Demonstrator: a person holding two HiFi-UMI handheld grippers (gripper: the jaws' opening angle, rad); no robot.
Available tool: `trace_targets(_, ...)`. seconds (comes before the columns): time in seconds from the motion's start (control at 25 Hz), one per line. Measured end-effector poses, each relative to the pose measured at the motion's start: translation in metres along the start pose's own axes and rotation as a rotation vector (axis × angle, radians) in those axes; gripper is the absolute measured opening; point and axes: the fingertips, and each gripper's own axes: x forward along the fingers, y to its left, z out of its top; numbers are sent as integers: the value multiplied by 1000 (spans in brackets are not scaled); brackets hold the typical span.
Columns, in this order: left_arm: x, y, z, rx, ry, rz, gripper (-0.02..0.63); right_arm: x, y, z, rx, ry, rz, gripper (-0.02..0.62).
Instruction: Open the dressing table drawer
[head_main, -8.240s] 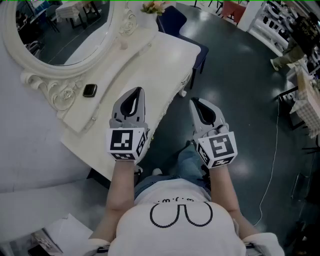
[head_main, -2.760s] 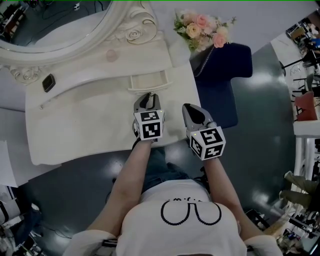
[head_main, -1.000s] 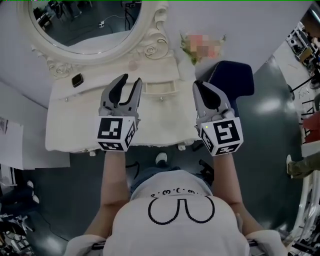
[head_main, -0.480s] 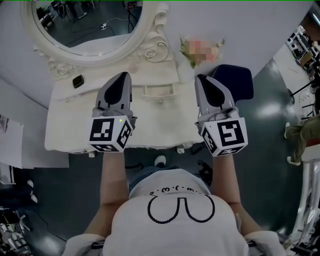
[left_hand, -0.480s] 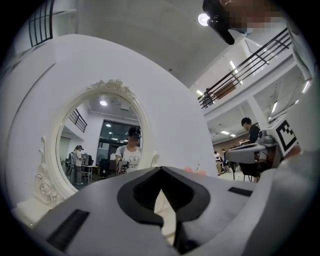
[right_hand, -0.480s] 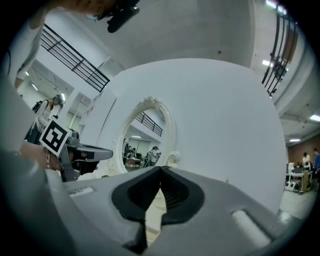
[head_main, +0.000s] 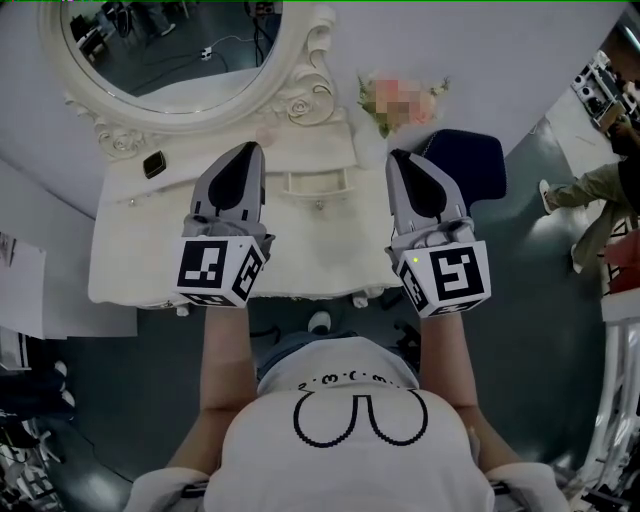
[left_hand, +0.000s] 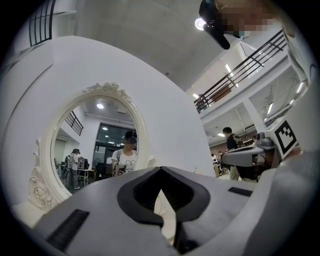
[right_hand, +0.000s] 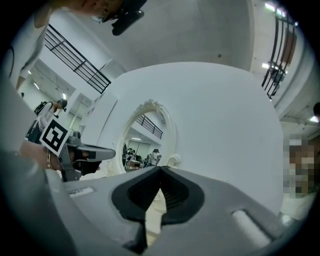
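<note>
The white dressing table (head_main: 150, 250) stands under an oval mirror (head_main: 170, 50). A small drawer (head_main: 318, 182) in its raised back section is pulled out, showing a pale, bare inside and a knob on its front. My left gripper (head_main: 249, 150) hovers over the tabletop just left of the drawer, jaws shut with nothing between them. The right gripper (head_main: 399, 160) hovers to the drawer's right, also shut and empty. In the left gripper view the shut jaws (left_hand: 161, 170) point at the mirror (left_hand: 95, 145). The right gripper view shows shut jaws (right_hand: 160, 170) too.
A small black device (head_main: 152, 163) lies at the table's back left. Flowers (head_main: 400, 100) stand at the back right, beside a dark blue seat (head_main: 465, 160). A person (head_main: 590, 190) walks at the far right. Papers (head_main: 20, 290) lie left of the table.
The left jaws, open a second ago, have closed on nothing. Both grippers have lifted slightly over the table. A person has walked into view at the right.
</note>
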Motion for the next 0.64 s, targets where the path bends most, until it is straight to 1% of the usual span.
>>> trace_targets(0.2,5,0,-2,-7,-5,-4,-2,3,2,-2,9,7,20,0)
trace_targets(0.48,11,0,1,-29,-19,-9,-2,7,2,-5,6,17,26,0)
trace_targets(0.64,15,0,0,-27,-20,-13,-2,11,3,-7,-3,19,30,0)
